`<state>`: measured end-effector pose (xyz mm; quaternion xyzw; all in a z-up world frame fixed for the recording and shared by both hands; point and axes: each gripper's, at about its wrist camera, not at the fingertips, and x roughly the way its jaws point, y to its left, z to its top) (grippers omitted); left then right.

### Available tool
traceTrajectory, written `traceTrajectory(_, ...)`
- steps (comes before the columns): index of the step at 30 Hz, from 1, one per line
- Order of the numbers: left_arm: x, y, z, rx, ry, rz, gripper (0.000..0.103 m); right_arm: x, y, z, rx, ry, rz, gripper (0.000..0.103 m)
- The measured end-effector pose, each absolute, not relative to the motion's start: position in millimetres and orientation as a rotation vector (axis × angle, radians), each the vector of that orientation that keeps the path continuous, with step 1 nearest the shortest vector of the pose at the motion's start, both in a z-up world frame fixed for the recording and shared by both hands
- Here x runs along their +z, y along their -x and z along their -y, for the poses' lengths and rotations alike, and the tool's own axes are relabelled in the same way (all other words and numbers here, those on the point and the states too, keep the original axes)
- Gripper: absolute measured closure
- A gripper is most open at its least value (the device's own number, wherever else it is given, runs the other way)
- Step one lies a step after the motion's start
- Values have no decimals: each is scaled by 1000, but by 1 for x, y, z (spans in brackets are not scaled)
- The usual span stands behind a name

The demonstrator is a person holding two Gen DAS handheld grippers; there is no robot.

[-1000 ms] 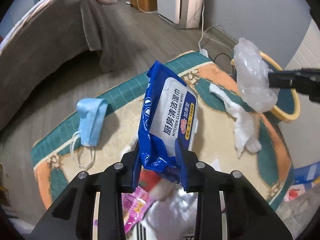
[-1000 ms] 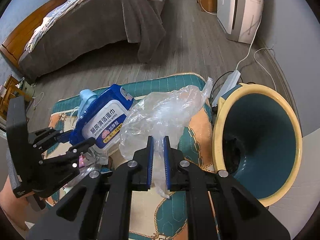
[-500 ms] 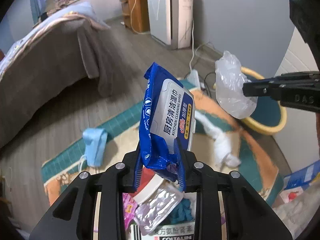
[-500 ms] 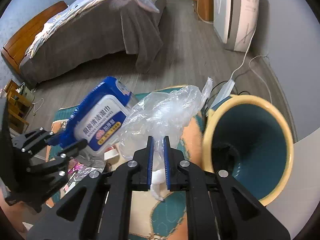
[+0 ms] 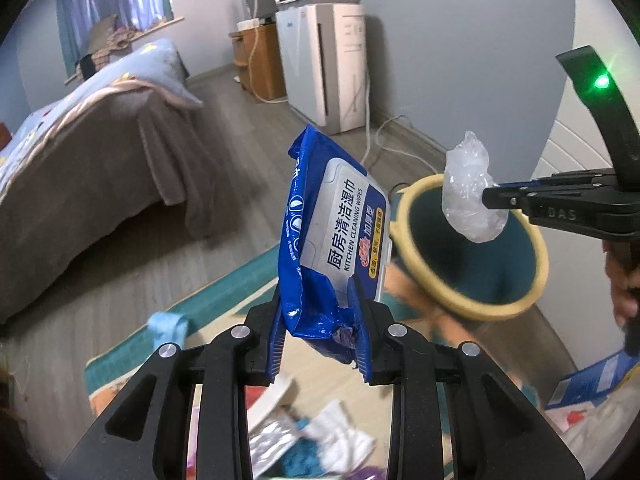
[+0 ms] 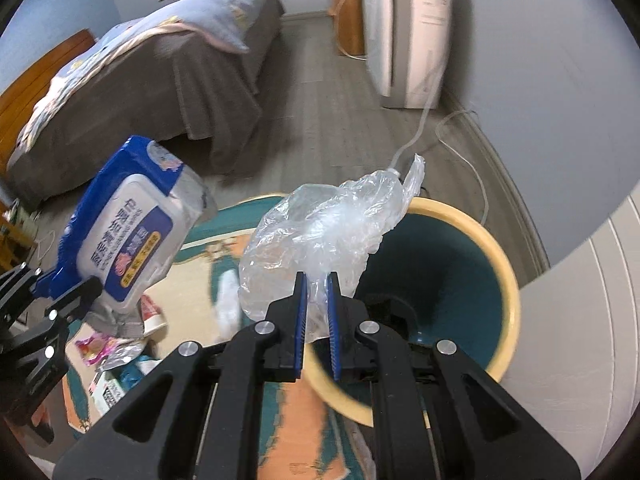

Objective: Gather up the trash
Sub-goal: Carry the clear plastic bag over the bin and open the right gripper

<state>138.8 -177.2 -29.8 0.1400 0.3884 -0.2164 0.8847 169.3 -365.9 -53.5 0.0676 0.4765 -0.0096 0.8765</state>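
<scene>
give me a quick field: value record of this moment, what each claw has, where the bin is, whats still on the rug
left claw: shut on kitchen wipes pack, held upright off the rug
right claw: shut on clear plastic bag, held at the bin's opening
bin: yellow rim, teal inside, beside the patterned rug
on the rug: blue face mask, white tissue, assorted wrappers
items in bin: neither held item yet
</scene>
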Motion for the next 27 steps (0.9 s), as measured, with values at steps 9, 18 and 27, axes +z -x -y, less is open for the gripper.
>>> traceTrajectory(9, -42, -139, 243, -521, -296, -815, 72, -73, -164, 424, -131, -200, -1035, 94)
traceTrajectory(18, -67, -143, 291, -588, -334, -838, 72, -102, -163, 458, -199, -256, -1105, 94)
traceTrajectory(27, -98, -139, 313, -632, -366, -898, 71, -132, -164, 478, -261, -310, -1200, 93)
